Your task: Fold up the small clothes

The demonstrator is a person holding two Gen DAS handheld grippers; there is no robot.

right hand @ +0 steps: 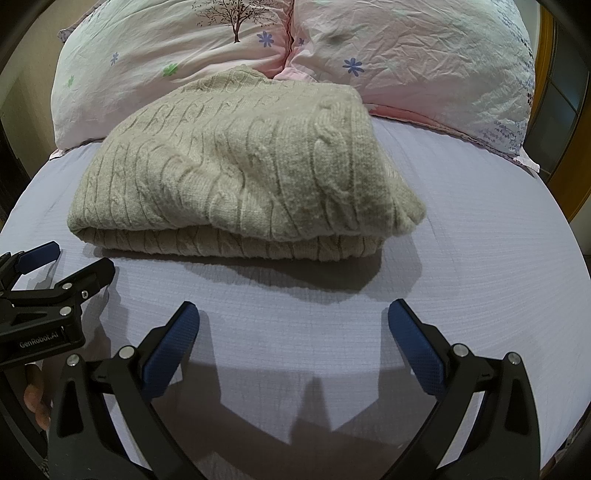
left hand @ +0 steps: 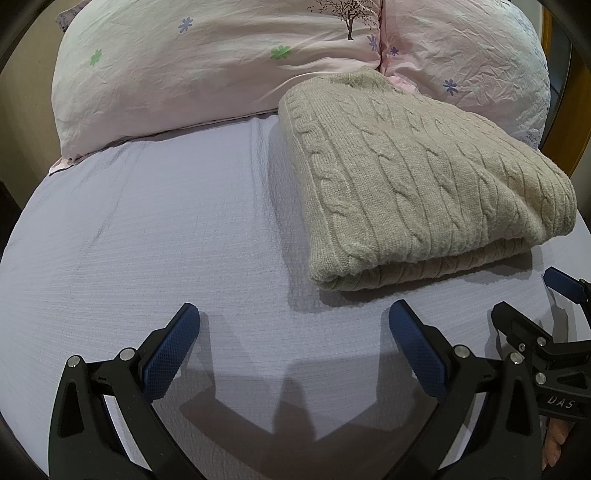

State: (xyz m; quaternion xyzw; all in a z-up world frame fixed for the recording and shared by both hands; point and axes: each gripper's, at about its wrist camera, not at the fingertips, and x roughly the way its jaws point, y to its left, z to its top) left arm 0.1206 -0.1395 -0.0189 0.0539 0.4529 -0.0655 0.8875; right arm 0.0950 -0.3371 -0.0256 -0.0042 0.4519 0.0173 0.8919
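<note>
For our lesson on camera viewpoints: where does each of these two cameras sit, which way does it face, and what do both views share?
Left wrist: sits on the left claw, low over the bed, facing the pillows; sweater ahead-right; own open fingers show, right claw at the right edge.
Right wrist: sits on the right claw, facing the same way; sweater ahead-left; own open fingers and the left claw at the left edge show.
Shared: folded sweater, bed, pillows, and each other's claw.

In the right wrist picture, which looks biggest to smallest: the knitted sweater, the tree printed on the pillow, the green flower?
1. Knitted sweater, by far the largest.
2. Printed tree, partly cut off at the top.
3. Green flower, smallest.
</note>
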